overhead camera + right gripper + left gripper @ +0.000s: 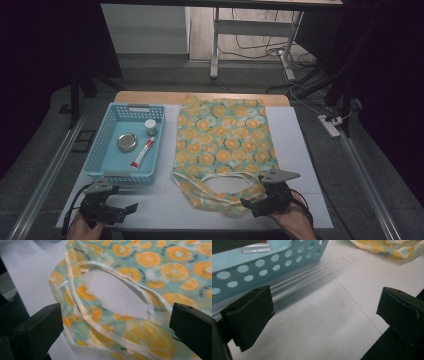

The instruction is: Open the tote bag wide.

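Lying btwn right gripper wide jaws: bag handles.

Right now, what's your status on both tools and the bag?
Left tool open, over bare table by the blue basket. Right tool open at the orange-print bag, over its handles; not gripped. Nothing in the way.

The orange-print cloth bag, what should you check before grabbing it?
1. Right gripper open: ok, jaws spread wide.
2. Orange-slice print cloth bag lying flat on the white table: ok.
3. Bag's handle loop near the right gripper: ok, it lies just ahead of the jaws.
4. Left gripper open and holding nothing: ok.
5. Light blue plastic basket apart from the bag: ok.
6. Bag's mouth open: cannot tell.
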A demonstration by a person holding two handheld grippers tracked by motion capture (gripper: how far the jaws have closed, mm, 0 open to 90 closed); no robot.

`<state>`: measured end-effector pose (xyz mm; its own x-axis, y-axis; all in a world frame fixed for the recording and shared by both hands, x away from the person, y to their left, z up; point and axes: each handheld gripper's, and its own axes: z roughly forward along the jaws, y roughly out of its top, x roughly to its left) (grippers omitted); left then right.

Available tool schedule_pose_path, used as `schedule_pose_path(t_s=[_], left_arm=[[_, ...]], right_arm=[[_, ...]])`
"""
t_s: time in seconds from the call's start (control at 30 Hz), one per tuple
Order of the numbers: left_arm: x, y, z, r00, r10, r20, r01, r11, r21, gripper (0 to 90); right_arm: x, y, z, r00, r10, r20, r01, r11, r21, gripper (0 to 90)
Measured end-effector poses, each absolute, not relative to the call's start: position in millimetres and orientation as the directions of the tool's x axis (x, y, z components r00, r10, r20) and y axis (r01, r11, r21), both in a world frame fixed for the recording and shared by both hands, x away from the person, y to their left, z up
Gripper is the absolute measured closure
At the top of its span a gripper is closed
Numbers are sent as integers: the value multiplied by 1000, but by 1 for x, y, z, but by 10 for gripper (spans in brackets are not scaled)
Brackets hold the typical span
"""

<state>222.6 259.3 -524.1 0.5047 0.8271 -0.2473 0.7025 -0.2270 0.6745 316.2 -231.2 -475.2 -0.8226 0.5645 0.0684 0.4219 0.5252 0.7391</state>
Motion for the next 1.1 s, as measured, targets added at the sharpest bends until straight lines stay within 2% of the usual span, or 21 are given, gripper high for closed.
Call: schedule_pose_path(t_s=[0.33, 0.97, 1.1], left_arm=[[222, 257, -524, 515, 825, -232, 698, -247, 672, 0], [222, 254, -524, 529, 822, -210, 690, -273, 670, 0], [222, 254, -524, 531, 821, -209, 690, -275, 670, 0]], right_arm=[[324, -208, -484, -839, 536, 90, 433, 559, 707, 0], [342, -161, -513, -876, 481, 36, 394, 671, 627, 0], [344, -157, -520, -880, 474, 28, 393, 694, 604, 53]])
